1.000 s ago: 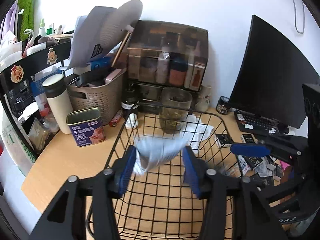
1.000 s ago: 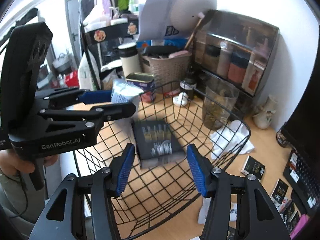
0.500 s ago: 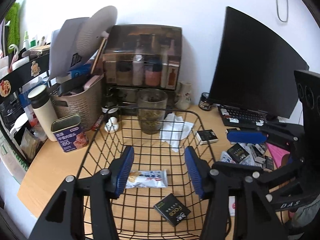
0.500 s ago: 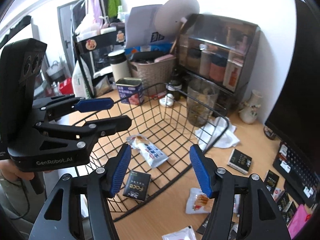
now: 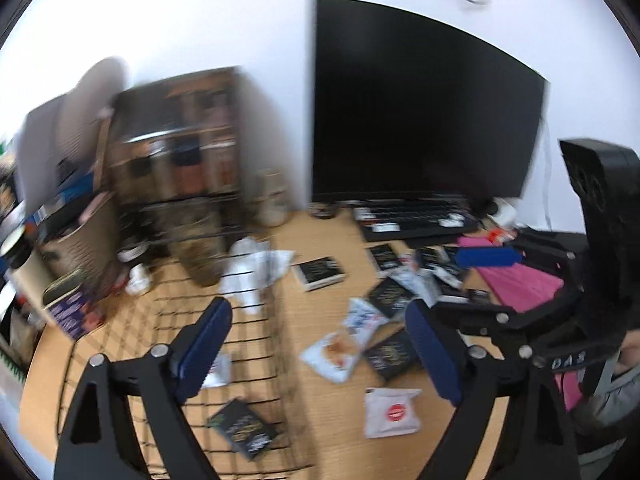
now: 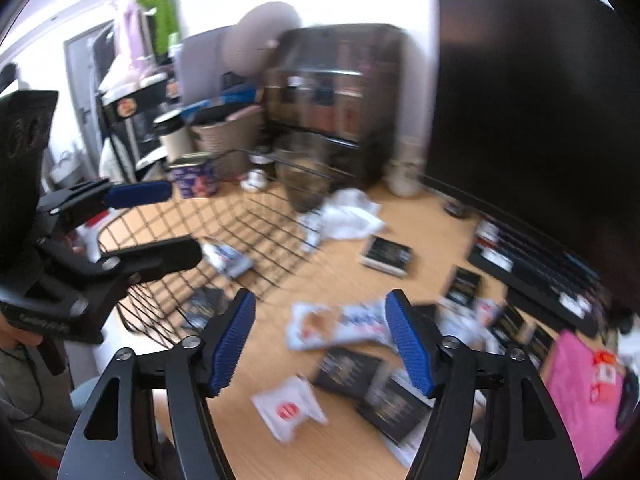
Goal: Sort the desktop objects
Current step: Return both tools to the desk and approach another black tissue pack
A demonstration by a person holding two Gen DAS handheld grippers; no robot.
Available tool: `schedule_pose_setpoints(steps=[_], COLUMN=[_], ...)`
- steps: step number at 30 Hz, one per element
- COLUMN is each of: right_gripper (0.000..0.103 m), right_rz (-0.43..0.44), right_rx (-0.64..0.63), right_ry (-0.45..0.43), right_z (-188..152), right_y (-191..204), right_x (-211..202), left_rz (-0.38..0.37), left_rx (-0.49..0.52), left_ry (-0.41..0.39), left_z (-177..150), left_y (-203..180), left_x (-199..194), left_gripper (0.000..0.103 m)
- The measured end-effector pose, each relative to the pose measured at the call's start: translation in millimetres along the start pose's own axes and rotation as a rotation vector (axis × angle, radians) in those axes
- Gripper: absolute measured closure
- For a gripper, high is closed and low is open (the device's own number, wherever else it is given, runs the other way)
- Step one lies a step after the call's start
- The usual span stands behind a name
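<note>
A black wire basket [image 5: 256, 322] [image 6: 256, 216] stands on the wooden desk and holds a black packet [image 5: 242, 433] and a blue-white snack bag [image 6: 228, 258]. Right of it lie loose snack bags [image 5: 340, 350] [image 6: 340, 326], a white sachet with a red dot [image 5: 392, 412] [image 6: 288, 406] and several black packets [image 5: 392, 354] [image 6: 348, 368]. My left gripper [image 5: 316, 354] is open and empty over the basket's right edge. My right gripper [image 6: 322, 344] is open and empty above the loose snack bags. Both views are blurred.
A black monitor [image 5: 420, 116] and keyboard [image 5: 416, 220] stand at the back right. A crumpled white tissue [image 5: 256, 268], a glass jar [image 5: 200, 236], a brown organiser box [image 5: 176, 136], a woven basket [image 6: 232, 132] and a tin can [image 6: 192, 176] crowd the back left. A pink notebook [image 5: 516, 280] lies right.
Both grippers let go of their items, which now lie in the basket, and have swung right toward the loose packets on the desk.
</note>
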State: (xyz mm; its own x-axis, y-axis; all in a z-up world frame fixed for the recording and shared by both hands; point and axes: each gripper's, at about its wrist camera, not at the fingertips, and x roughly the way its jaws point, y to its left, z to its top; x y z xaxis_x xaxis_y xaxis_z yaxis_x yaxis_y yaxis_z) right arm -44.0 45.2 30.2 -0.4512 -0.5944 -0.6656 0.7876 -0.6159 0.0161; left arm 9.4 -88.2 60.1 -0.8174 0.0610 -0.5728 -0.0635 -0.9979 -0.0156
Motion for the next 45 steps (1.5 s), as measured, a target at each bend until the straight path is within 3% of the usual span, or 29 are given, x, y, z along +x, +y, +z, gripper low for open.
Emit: schedule_pose_setpoints(steps=[4,7,12,19,32,35,39,45], right_gripper=[0.019,0.018,0.018,0.018,0.018,0.018,0.018,0.018], right_rz=[-0.058,-0.096,-0.180,-0.214,-0.163,-0.157,-0.144,-0.103], right_rx=[0.078,0.138,0.171,0.270,0.252,0.250,0.247,0.218], right_ry=[-0.014,-0.010,0.026,0.119,0.185,0.191,0.194,0.198], right_z=[-22,-39,-56,-85,-95,-97,-97,-97], right_y=[-41,-70,-100,-144,-139,-138,-136,-124], right_x=[-22,-34,-36,-14,28,32,35,40], left_rz=[-0.057,-0.091,-0.151,-0.162,-0.122,-0.147,-0.170,-0.143], left_rx=[0.086,0.121,0.088,0.025,-0.051,-0.083,-0.078,-0.035], left_ry=[0.037,0.095,0.199,0.333,0.401,0.414,0.395,0.378], left_z=[3,1,-15,-43,-56,-60,-60,-57], left_y=[-45,-73,-92,-88,-59,-53,-53,-57], left_x=[19,42,87,131,168,174,173,165], left_gripper=[0.008,0.007,0.007,0.007,0.007,0.007,0.023,0.024])
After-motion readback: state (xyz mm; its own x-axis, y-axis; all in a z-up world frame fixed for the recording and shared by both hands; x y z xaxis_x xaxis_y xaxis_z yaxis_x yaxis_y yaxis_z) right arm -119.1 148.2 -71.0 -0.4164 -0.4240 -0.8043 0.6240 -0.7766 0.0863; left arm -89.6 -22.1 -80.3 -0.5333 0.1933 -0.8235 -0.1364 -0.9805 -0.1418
